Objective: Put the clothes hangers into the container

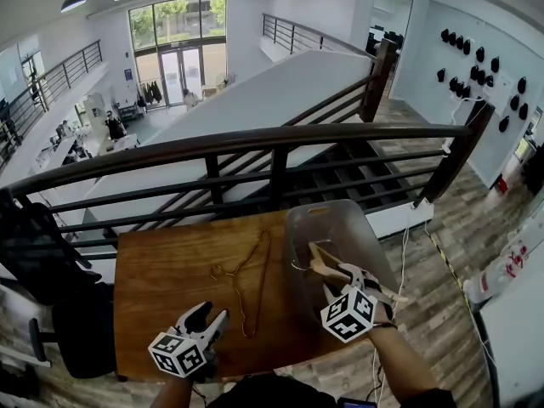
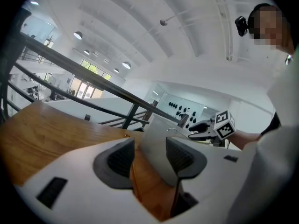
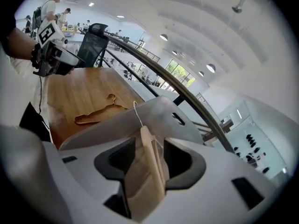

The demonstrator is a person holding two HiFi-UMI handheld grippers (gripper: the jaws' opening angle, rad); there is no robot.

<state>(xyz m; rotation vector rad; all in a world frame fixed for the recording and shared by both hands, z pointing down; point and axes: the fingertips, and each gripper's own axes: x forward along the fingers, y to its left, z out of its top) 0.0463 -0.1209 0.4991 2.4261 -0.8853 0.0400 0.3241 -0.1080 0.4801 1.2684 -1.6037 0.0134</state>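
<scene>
A translucent grey container (image 1: 340,204) stands on the right side of the wooden table (image 1: 170,262). Light wooden hangers (image 1: 327,266) lie in it. My right gripper (image 1: 340,280) hovers over the container's near end. In the right gripper view its jaws stand open around one wooden hanger (image 3: 150,171), with gaps on both sides of it. A thin metal wire hanger (image 1: 251,287) lies flat on the table left of the container; the right gripper view also shows this wire hanger (image 3: 100,112). My left gripper (image 1: 211,313) is open and empty at the table's front left.
A dark metal railing (image 1: 272,138) runs along the table's far edge, with an open drop behind it. A black office chair (image 1: 51,262) stands left of the table. A cable (image 1: 404,253) lies on the wood floor to the right.
</scene>
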